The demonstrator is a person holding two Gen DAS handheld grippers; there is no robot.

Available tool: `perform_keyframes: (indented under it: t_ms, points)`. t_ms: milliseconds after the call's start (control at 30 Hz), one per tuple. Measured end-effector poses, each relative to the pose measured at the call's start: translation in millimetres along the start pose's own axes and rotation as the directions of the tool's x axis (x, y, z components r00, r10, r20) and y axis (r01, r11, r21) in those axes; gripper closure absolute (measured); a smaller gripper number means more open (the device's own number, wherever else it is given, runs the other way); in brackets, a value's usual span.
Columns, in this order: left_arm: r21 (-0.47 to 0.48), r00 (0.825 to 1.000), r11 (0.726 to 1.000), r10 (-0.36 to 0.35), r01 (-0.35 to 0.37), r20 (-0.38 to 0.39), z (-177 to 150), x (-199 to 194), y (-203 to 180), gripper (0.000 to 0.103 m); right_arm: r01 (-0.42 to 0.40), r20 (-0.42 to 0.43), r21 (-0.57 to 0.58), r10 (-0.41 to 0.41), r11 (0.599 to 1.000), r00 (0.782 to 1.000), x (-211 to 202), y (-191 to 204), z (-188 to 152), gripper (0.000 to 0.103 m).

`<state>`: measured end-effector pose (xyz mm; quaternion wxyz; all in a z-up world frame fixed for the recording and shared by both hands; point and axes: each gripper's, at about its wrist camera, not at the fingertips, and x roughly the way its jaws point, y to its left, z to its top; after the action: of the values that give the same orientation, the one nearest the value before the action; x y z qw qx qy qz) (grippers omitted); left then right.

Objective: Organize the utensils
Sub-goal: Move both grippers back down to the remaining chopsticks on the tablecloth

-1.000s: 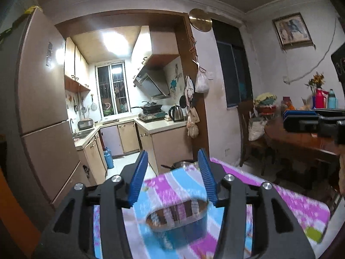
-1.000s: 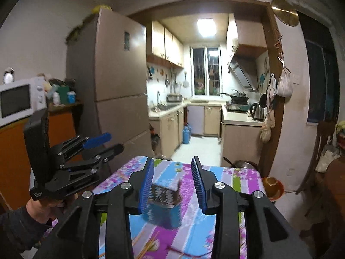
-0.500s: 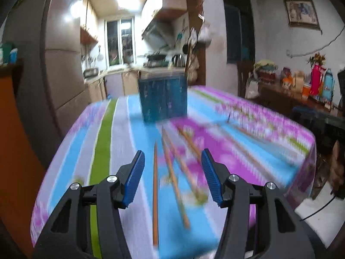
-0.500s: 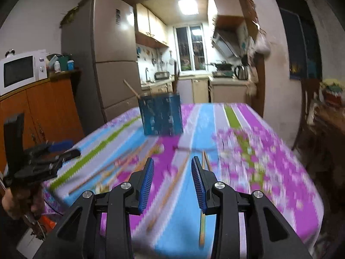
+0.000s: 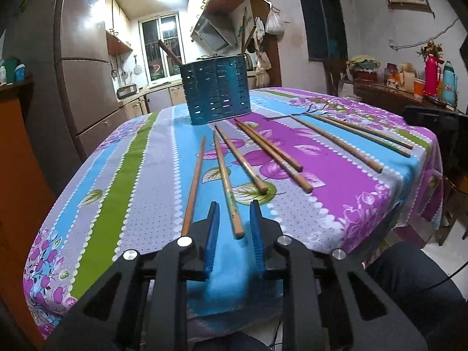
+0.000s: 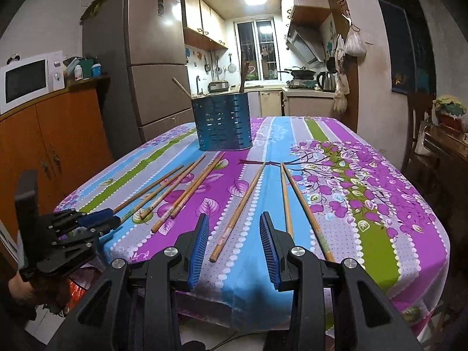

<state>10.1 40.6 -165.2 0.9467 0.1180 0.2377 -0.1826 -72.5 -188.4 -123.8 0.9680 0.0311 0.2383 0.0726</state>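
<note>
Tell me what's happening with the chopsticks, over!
Left gripper jaws closing around one chopstick. Right gripper open over another chopstick. Blue holder behind, path clear.

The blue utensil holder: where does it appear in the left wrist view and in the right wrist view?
Left wrist view: blue utensil holder stands upper centre, beyond the chopsticks.
Right wrist view: blue utensil holder stands just left of centre, at the far end of the table.
Shared landmark: the kitchen window behind it.
</note>
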Motion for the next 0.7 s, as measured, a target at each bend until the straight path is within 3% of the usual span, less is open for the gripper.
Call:
perform_keyframes:
  t_ms: [100,300,567,700]
  points:
    - [-0.01,1.0,1.0,0.004,-0.004,0.007,-7.2,1.7,0.3,0.083,0.018,-0.012,-0.009,-0.018,1.0,1.0,-2.7,-4.3,-8.9,0.065]
    - [-0.012,0.999,1.0,-0.008,0.009,0.035,-11.0,-2.4,-4.3,0.095,-0.003,-0.067,0.023,0.004,1.0,0.998,9.0,-6.4,-29.5,0.073]
    - [-0.013,0.999,1.0,-0.01,0.011,0.041,-8.5,0.0,-4.7,0.095,-0.019,-0.056,0.012,0.019,1.0,0.998,39.8,28.1,-30.8,0.073]
    - [-0.017,0.999,1.0,-0.016,0.017,0.039,-8.0,1.3,-3.7,0.095,-0.093,-0.042,-0.015,0.092,0.996,0.995,45.3,53.1,-20.8,0.073]
